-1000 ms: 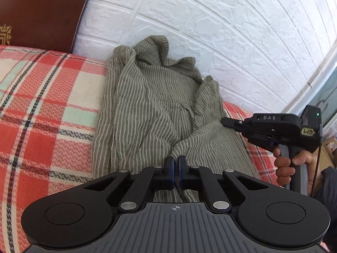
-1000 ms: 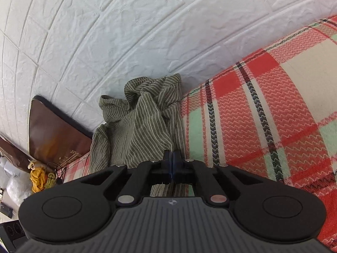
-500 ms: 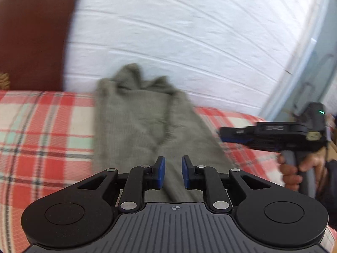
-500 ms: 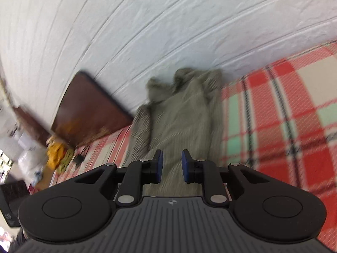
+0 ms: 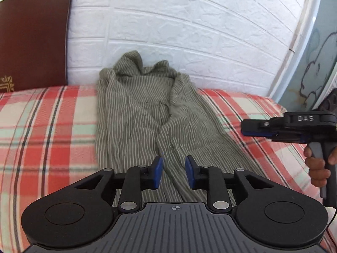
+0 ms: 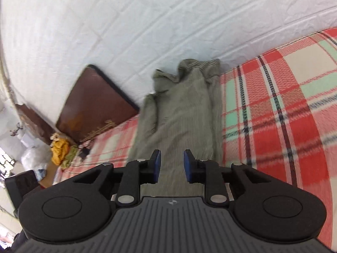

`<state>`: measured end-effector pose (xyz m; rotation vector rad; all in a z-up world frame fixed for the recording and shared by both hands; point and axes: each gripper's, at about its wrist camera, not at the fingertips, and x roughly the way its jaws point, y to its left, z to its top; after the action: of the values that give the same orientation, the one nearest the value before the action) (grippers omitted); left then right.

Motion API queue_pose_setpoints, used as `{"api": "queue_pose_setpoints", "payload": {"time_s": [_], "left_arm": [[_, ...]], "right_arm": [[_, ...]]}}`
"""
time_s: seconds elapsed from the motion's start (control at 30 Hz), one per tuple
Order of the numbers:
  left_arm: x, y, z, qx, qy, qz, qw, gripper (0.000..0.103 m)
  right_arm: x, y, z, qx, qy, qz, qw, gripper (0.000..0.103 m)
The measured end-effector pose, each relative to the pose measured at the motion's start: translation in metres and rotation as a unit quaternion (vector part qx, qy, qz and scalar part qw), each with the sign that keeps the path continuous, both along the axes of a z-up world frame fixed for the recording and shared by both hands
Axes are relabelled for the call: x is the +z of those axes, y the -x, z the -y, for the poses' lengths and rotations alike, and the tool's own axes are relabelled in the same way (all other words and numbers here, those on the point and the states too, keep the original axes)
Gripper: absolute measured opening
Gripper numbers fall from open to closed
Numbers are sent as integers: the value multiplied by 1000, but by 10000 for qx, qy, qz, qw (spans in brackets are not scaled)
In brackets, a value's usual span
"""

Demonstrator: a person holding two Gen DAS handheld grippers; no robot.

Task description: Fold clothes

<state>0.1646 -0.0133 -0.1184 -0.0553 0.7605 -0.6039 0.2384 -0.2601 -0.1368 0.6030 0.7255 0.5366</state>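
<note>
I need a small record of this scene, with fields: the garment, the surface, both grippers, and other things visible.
garment: striped olive garment, lying lengthwise on the bed, far end bunched against the wall
surface: plaid blanket, red, cream and green
left gripper: open, empty, over the near end of the garment
right gripper: open, empty, over the garment
wall: white brick pattern
other: brown headboard; yellow cloth beside the bed
fold state: not yet a neat fold

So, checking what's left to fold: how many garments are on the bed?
1: a green striped cloth garment lying lengthwise across the red plaid blanket, far end bunched against the wall.
</note>
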Motion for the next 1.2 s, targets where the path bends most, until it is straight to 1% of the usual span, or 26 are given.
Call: {"api": "queue_pose_setpoints", "payload": {"time_s": [0.07,0.13,0.2,0.27,0.37,0.4,0.5,0.57,0.63,0.67,0.7,0.77,0.8,0.83,0.87,0.9,0.93,1.03,1.07,1.13,1.2], "left_arm": [[-5,21,-3,-176,-77,-149,9997,42],[-9,49,-4,-423,-229,-157,9987,43],[-14,77,-5,-669,-381,-165,9969,51],[-18,99,-8,-826,-312,-292,9957,51],[-21,122,-8,-1042,-236,-408,9934,54],[-23,126,-6,-1096,-258,-395,9929,56],[-27,131,0,-1159,-350,-405,9918,58],[-30,134,4,-1201,-411,-412,9911,58],[-33,138,8,-1242,-472,-419,9902,58],[-34,139,10,-1263,-503,-423,9898,55],[-33,141,7,-1259,-504,-392,9900,55],[-23,145,-8,-1062,-396,-265,9932,56],[-18,147,-18,-897,-380,-196,9951,60],[-14,149,-28,-691,-408,-122,9967,62],[-11,151,-39,-484,-436,-49,9979,65],[-9,153,-49,-313,-494,-10,9983,66],[-10,156,-58,-174,-580,-3,9982,66],[-22,160,-82,195,-733,-258,9968,67],[-28,160,-89,291,-695,-429,9962,67],[-37,159,-98,351,-485,-793,9950,67],[-41,163,-99,289,-299,-871,9953,68]], "right_arm": [[3,28,4,29,-95,24,9999,28],[4,60,8,76,-102,42,9999,30],[3,89,11,106,-85,27,9999,33],[0,118,14,116,19,-30,9999,34],[-4,148,14,86,64,-128,9999,35],[-5,157,15,74,72,-164,9998,35],[-11,175,11,66,-19,-321,9995,36],[-13,183,8,83,78,-340,9994,38],[-16,186,4,96,173,-446,9988,38],[-18,188,3,102,221,-514,9984,38],[-19,189,1,108,260,-565,9980,38],[-13,198,3,133,211,-410,9988,38],[-9,201,3,158,182,-334,9992,39],[-6,203,4,158,192,-260,9994,41],[-4,205,5,130,235,-221,9994,48],[-4,206,7,101,284,-252,9992,50],[-4,208,9,72,333,-284,9990,50],[-7,213,17,-71,433,-422,9981,50],[-8,215,19,-126,456,-470,9978,50],[-10,220,24,-217,489,-530,9972,50],[-12,223,28,-282,524,-613,9963,50]]}}
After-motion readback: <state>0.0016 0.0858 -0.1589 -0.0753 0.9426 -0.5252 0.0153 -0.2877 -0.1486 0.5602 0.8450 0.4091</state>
